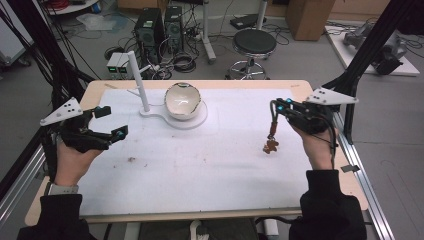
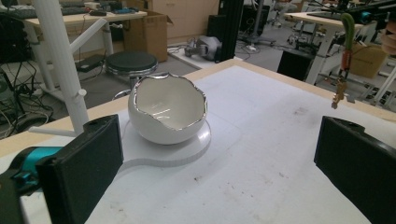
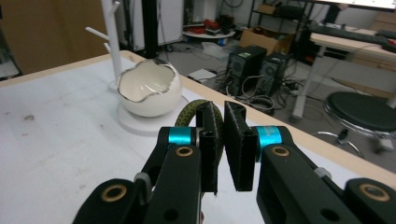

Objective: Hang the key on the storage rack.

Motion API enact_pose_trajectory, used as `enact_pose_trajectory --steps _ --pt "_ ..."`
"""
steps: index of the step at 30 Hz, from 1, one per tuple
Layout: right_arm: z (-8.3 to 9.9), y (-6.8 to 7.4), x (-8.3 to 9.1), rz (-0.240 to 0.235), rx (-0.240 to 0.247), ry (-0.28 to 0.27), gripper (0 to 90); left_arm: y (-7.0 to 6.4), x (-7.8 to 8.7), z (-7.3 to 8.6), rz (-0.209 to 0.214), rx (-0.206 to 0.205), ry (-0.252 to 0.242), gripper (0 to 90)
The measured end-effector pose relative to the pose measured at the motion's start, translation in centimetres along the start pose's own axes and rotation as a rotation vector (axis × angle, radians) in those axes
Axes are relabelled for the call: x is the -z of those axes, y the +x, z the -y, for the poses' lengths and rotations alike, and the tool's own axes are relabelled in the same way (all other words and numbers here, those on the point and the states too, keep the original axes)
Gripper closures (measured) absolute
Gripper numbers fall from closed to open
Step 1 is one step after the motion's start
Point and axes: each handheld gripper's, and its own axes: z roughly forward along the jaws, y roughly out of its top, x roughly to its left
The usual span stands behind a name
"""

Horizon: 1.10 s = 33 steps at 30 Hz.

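The keychain (image 1: 271, 141), a green cord loop with an orange link and a small brown charm, hangs straight down from the right gripper (image 1: 278, 106), whose jaws are pressed together on the cord, the charm just above the white table (image 1: 200, 165). The left gripper (image 1: 111, 122), well apart to its left, has its jaws spread wide and empty. Ahead of and between the two grippers, an eggshell-shaped white bowl (image 1: 183, 101) sits on the round base of a white peg stand (image 1: 138, 80).

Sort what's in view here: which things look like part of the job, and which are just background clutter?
Likely in play:
right gripper, shut on the green lanyard with its hanging charm
left gripper, open
eggshell bowl on the white stand

Just lying about:
stool
computer towers
cardboard box
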Motion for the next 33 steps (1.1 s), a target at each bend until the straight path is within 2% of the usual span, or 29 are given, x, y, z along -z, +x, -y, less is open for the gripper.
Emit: enact_pose_trajectory --steps 1,2,3,4,5,6,9,10,15,18,23,24,25,27,33 --pt "0.0 0.0 0.0 0.0 0.0 0.0 84.6 0.0 0.1 0.0 0.0 0.001 -0.002 1.7" --pt "-1.0 0.7 -1.4 -0.018 0.021 -0.004 84.6 -0.1 0.2 0.0 0.001 -0.001 -0.001 1.7" --pt "-1.0 0.7 -1.4 -0.018 0.021 -0.004 84.6 -0.1 0.3 0.1 0.0 -0.003 0.0 1.7" --pt "-1.5 1.2 -2.1 -0.029 0.023 0.002 84.6 -0.2 0.4 0.2 0.0 -0.005 0.002 1.7" --pt "-2.4 2.0 -3.7 -0.042 0.032 0.01 84.6 -0.3 0.4 0.2 0.002 -0.004 0.003 1.7" --pt "-2.4 2.0 -3.7 -0.042 0.032 0.01 84.6 -0.3 0.5 0.3 0.001 -0.006 0.011 1.7" --pt "-3.7 3.2 -6.3 -0.071 0.066 0.015 84.6 -0.4 0.8 0.7 -0.001 0.0 0.02 1.7" --pt "-4.1 3.7 -7.0 -0.073 0.062 0.031 84.6 -0.4 0.9 0.8 -0.002 0.003 0.024 1.7" --pt "-5.5 5.5 -11.2 -0.137 0.087 0.043 84.6 -0.3 1.9 1.6 -0.022 0.016 0.038 1.7" --pt "-6.3 6.4 -13.7 -0.177 0.08 0.057 84.6 -0.3 2.5 2.1 -0.02 0.036 0.057 1.7" --pt "-7.4 8.0 -17.3 -0.234 0.085 0.075 84.6 -0.6 3.7 2.9 -0.039 0.04 0.065 1.7" --pt "-7.7 8.4 -18.1 -0.247 0.085 0.08 84.6 -0.6 4.0 3.0 -0.042 0.042 0.058 1.7" --pt "-8.2 9.5 -19.7 -0.263 0.101 0.086 84.5 -0.7 4.3 3.2 -0.048 0.044 0.052 1.7" --pt "-8.4 9.9 -20.2 -0.268 0.103 0.085 84.5 -0.8 4.8 3.4 -0.055 0.046 0.047 1.7" --pt "-9.9 13.4 -24.4 -0.281 0.131 0.116 84.5 -1.4 5.7 4.1 -0.072 0.035 0.051 1.7"
